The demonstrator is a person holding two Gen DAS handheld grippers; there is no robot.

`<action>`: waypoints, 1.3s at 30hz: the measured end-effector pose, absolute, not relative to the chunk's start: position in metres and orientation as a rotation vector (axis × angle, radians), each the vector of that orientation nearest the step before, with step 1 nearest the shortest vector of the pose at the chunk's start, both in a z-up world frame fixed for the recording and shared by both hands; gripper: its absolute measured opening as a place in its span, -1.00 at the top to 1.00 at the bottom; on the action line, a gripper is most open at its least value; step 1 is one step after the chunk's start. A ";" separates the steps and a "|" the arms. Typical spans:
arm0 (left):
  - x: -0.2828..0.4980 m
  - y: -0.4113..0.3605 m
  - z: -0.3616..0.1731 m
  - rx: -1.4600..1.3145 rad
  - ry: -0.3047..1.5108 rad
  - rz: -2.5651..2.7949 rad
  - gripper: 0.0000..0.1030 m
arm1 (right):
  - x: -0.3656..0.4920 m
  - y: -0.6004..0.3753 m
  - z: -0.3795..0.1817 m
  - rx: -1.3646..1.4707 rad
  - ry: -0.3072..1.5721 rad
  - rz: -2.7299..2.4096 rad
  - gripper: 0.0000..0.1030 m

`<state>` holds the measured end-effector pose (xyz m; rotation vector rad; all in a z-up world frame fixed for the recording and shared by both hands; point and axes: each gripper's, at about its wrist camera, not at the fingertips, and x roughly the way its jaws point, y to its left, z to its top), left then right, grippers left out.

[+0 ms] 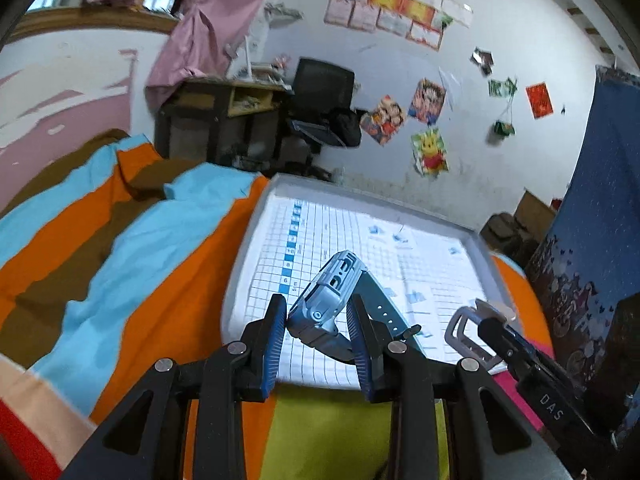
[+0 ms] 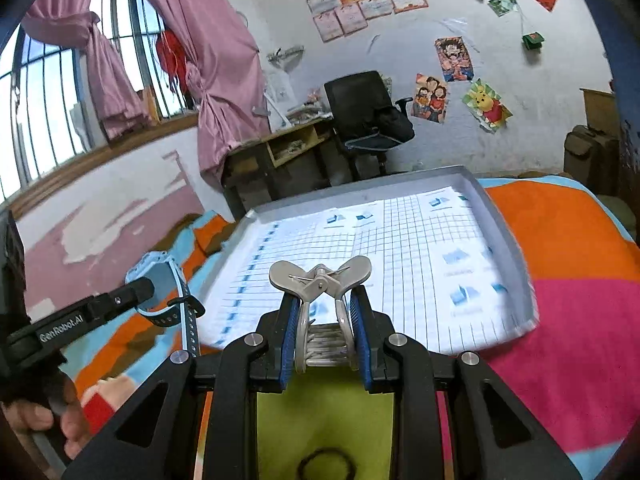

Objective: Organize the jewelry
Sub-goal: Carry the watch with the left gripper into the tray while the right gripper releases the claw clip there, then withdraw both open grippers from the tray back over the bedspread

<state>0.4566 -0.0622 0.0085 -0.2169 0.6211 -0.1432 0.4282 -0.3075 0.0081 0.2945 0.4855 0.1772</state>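
Observation:
My left gripper (image 1: 318, 312) is shut on a light blue watch (image 1: 330, 292) and holds it above the near edge of a shallow grey tray (image 1: 256, 216) lined with gridded paper. The watch (image 2: 160, 268) and the left gripper (image 2: 140, 290) also show at the left of the right wrist view. My right gripper (image 2: 324, 300) is shut on a silver claw hair clip (image 2: 320, 280), held over the tray's near edge (image 2: 516, 248). The clip (image 1: 468, 324) and the right gripper (image 1: 486, 326) show at the right of the left wrist view.
The tray lies on a bed with a striped orange, blue, brown and pink cover (image 1: 132, 248). A black hair tie (image 2: 326, 464) lies on the yellow-green patch below my right gripper. A dark blue patterned panel (image 1: 592, 240) stands at the right. A desk and chair (image 2: 360, 120) stand by the far wall.

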 end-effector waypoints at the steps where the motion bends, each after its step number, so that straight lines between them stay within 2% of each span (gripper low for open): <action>1: 0.466 -0.065 0.002 -0.206 0.639 -0.143 0.43 | 0.437 -0.306 0.005 0.292 0.492 0.181 0.55; 10: 0.486 -0.065 -0.021 -0.230 0.660 -0.141 0.38 | 0.460 -0.317 -0.032 0.343 0.507 0.194 0.53; 11: 0.484 -0.066 -0.022 -0.231 0.649 -0.138 0.26 | 0.459 -0.317 -0.033 0.339 0.504 0.193 0.53; 12: 0.483 -0.066 -0.022 -0.230 0.645 -0.137 0.00 | 0.459 -0.318 -0.033 0.334 0.504 0.187 0.50; 14: 0.480 -0.066 -0.021 -0.240 0.631 -0.124 -0.34 | 0.458 -0.323 -0.035 0.342 0.504 0.173 0.28; 15: 0.475 -0.065 -0.019 -0.250 0.612 -0.112 -0.36 | 0.456 -0.325 -0.035 0.348 0.499 0.164 0.13; 19: 0.462 -0.063 -0.010 -0.245 0.582 -0.109 -0.48 | 0.448 -0.333 -0.032 0.350 0.497 0.138 -0.02; 21: 0.448 -0.065 -0.002 -0.220 0.542 -0.111 -0.66 | 0.440 -0.336 -0.026 0.339 0.485 0.127 -0.09; 24: 0.423 -0.065 0.012 -0.194 0.475 -0.101 -0.94 | 0.422 -0.339 -0.010 0.315 0.440 0.124 -0.34; 29: 0.377 -0.058 0.035 -0.177 0.407 -0.108 -0.99 | 0.380 -0.335 0.019 0.258 0.386 0.110 -0.64; 31: 0.358 -0.057 0.042 -0.161 0.381 -0.101 -1.00 | 0.361 -0.334 0.031 0.241 0.360 0.116 -0.85; 35: 0.314 -0.051 0.053 -0.142 0.340 -0.097 -1.00 | 0.315 -0.331 0.049 0.209 0.326 0.118 -0.96; 39: 0.271 -0.043 0.061 -0.138 0.321 -0.097 -1.00 | 0.272 -0.328 0.062 0.178 0.308 0.120 -0.97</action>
